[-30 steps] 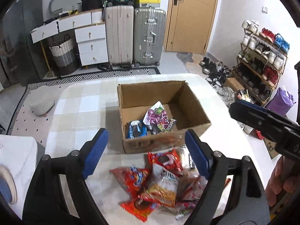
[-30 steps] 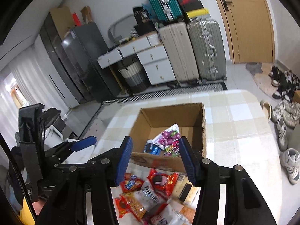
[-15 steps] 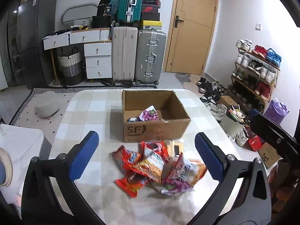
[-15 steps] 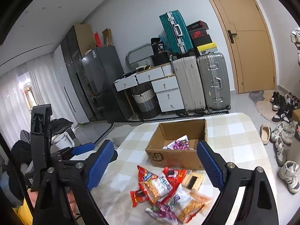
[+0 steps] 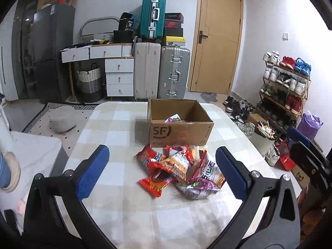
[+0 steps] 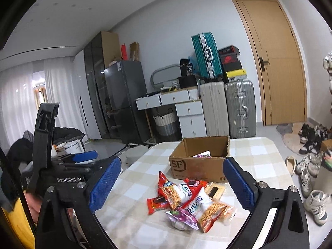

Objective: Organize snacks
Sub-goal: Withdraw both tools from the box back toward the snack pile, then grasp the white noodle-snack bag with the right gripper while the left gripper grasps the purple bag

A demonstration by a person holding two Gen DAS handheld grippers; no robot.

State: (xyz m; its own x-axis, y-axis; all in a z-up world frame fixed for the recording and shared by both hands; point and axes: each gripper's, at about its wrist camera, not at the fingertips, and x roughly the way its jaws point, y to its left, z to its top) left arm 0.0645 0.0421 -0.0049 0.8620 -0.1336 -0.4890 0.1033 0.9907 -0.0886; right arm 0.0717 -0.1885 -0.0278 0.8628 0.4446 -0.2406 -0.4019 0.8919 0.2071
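Observation:
A pile of snack packets [image 5: 178,170] lies on the checked table, in front of an open cardboard box [image 5: 179,129] marked SF; the pile also shows in the right wrist view [image 6: 186,199], as does the box [image 6: 199,164]. A purple packet [image 5: 173,118] sticks up inside the box. My left gripper [image 5: 162,171] is open and empty, held back above the table's near part. My right gripper [image 6: 172,184] is open and empty, also back from the pile. Each gripper shows at the edge of the other's view.
The table [image 5: 116,132] has rounded edges. Behind it stand suitcases [image 5: 161,70], a white drawer unit [image 5: 119,76] and a dark fridge [image 5: 47,51]. A shoe rack [image 5: 286,87] and a bin [image 5: 262,137] are on the right.
Both grippers have pulled back and up from the box and pile, and their jaws have spread wider. The snacks and box have not moved.

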